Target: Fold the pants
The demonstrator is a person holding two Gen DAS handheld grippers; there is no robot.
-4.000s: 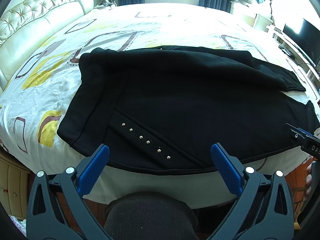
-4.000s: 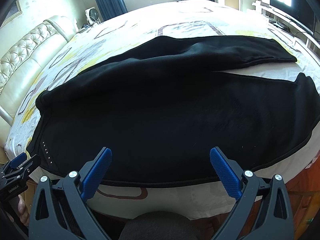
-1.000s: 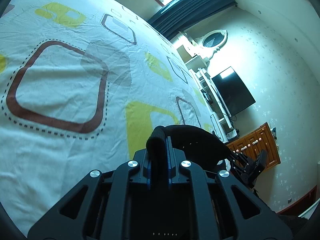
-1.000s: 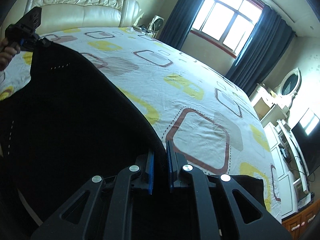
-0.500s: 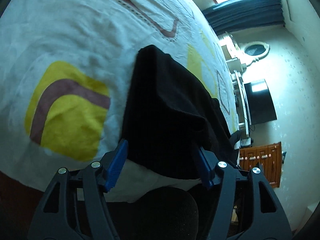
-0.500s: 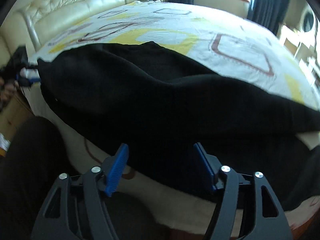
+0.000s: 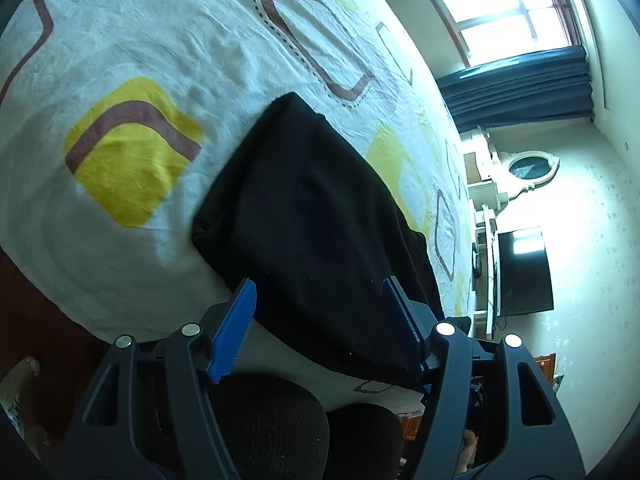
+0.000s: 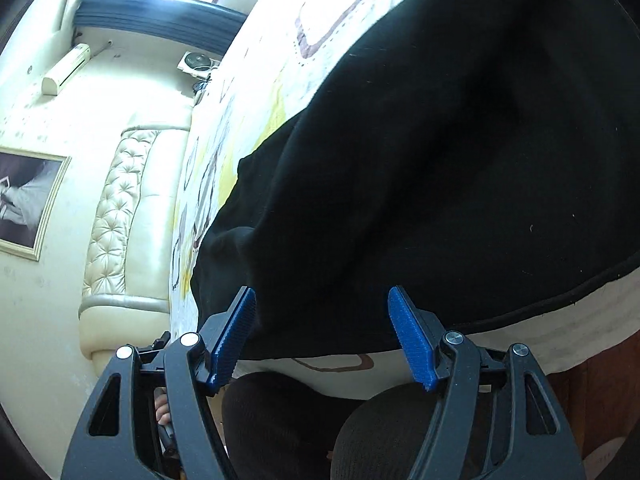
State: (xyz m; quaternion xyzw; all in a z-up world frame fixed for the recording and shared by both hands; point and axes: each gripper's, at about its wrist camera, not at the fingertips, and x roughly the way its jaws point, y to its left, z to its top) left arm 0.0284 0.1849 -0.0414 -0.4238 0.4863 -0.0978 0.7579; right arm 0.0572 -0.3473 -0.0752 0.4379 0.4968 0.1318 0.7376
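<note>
Both your claws gape wide, gripping nothing: left claw (image 7: 320,320) and right claw (image 8: 322,330) hover over the black pants (image 7: 316,220), seemingly folded lengthwise, on the bed (image 7: 132,40).

Pants (image 7: 316,220) (image 8: 440,168): laid folded along the near edge of the bed (image 7: 132,40) (image 8: 264,92). Headboard (image 8: 120,216): set at the bed's left end. Television (image 7: 524,272): placed beyond the bed's right end. Both hand-held grippers: held before the pants, fingers spread, nothing between them.
</note>
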